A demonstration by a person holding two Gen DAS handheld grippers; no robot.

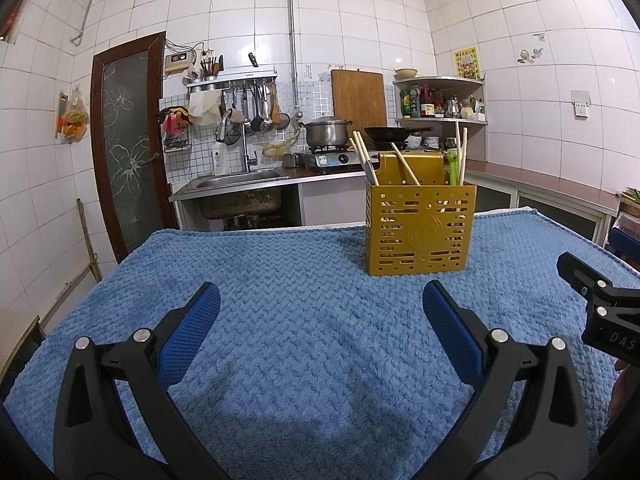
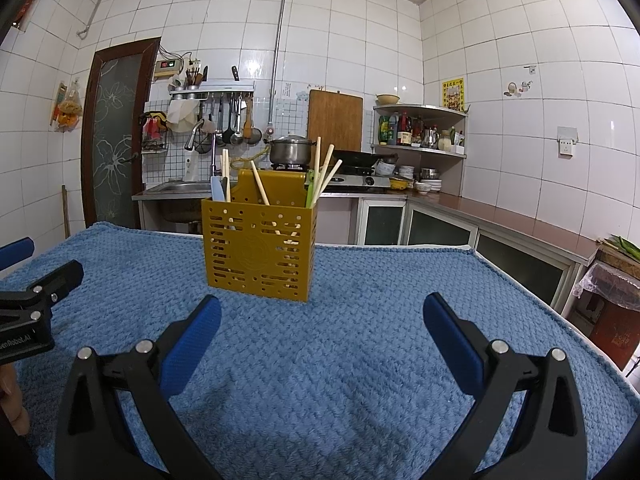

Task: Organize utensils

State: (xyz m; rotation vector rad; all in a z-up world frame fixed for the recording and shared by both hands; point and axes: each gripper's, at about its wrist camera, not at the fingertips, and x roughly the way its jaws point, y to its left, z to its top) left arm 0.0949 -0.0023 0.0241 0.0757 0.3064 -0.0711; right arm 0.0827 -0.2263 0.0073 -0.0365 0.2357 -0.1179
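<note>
- My left gripper [image 1: 320, 320] hangs low over the blue towel [image 1: 280, 280], its two blue pads spread wide with only bare cloth between them; it grips nothing.
- My right gripper [image 2: 322, 330] sits the same way: jaws wide apart, nothing between the pads, towel underneath.
- The yellow utensil holder [image 1: 420, 228] stands upright on the towel, ahead of both grippers and touching neither. From the left wrist view it is ahead and to the right of centre, just beyond the right fingertip; from the right wrist view [image 2: 258, 252] it is ahead and left of centre, just past the left fingertip. So it stands roughly between the two grippers, further out on the table.
- Wooden chopsticks [image 1: 362, 156] lean out of the holder's top at several angles, some on the left, one near the middle and some on the right.
- A green utensil [image 1: 453, 166] pokes up at the holder's right side, and a pale blue-grey one [image 2: 218, 190] at its left; I cannot tell what kind either is.
- Each wrist view catches the other gripper at its edge, beside its partner and well short of the holder.
- Behind the table I see a sink [image 1: 240, 178] and a pot [image 1: 326, 132] on a stove.
</note>
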